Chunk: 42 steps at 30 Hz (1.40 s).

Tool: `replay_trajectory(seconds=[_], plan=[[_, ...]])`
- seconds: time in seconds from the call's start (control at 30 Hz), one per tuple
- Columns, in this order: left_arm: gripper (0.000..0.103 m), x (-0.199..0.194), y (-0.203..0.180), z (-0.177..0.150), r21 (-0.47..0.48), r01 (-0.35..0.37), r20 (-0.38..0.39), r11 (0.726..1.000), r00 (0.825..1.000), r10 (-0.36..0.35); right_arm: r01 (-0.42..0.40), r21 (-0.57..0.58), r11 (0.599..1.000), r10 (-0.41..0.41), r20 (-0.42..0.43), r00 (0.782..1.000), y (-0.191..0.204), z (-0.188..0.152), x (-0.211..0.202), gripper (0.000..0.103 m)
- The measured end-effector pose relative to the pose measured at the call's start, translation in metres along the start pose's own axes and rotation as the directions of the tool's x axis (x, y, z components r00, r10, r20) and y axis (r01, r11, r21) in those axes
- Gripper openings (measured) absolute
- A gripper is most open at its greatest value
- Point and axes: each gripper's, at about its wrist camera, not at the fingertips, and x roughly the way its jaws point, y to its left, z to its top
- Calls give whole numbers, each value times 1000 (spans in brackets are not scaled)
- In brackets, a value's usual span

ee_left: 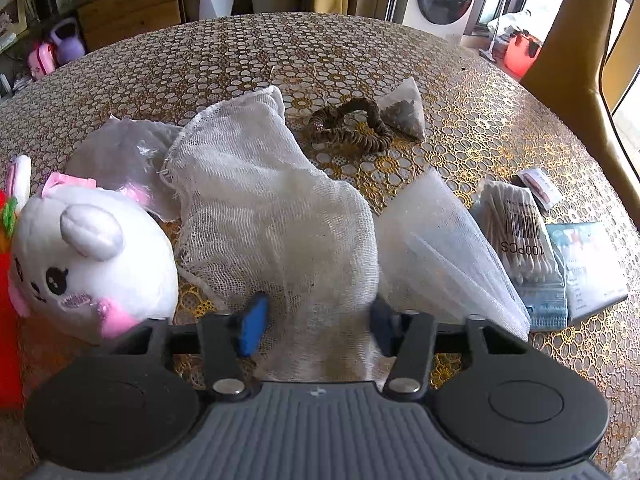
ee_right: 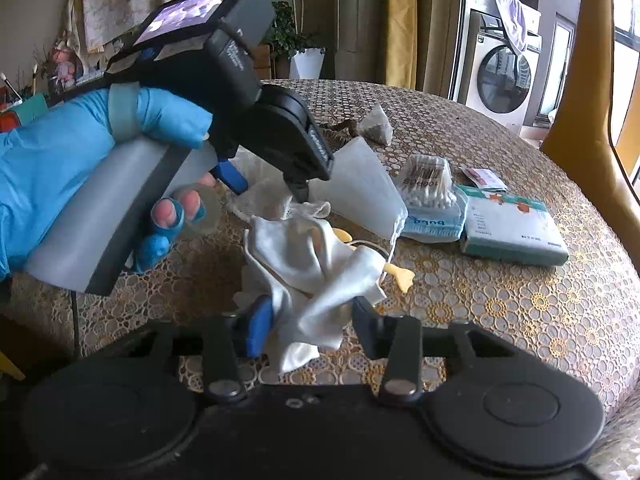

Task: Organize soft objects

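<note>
A white gauze cloth (ee_left: 264,208) lies spread across the patterned table (ee_left: 280,52). My left gripper (ee_left: 316,322) points down at its near end, and the gauze is bunched between both pads. From the right wrist view, a blue-gloved hand (ee_right: 60,152) holds the left gripper (ee_right: 266,186) with its tips pinching the gauze (ee_right: 276,200). My right gripper (ee_right: 312,324) is shut on a crumpled shiny white cloth (ee_right: 308,256), which fills the gap between its blue and black pads. A white plush toy (ee_left: 80,256) sits left of the gauze.
Behind the gauze are a brown scrunchie (ee_left: 348,128), a mesh pyramid pouch (ee_left: 404,108) and a clear plastic bag (ee_left: 120,152). On the right lie a folded white mesh bag (ee_left: 440,252), a cotton swab pack (ee_left: 520,240), a tissue pack (ee_left: 588,264) and a sachet (ee_left: 540,188). A yellow chair (ee_left: 580,60) stands at the far right.
</note>
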Motion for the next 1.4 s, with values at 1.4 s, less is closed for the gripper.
replay_trajectory(seconds=[1.4], plan=[[9,-227,95,24,36,189,445,981,876,-185,-141,106,984,104,297,949,-14,87,-101,4]])
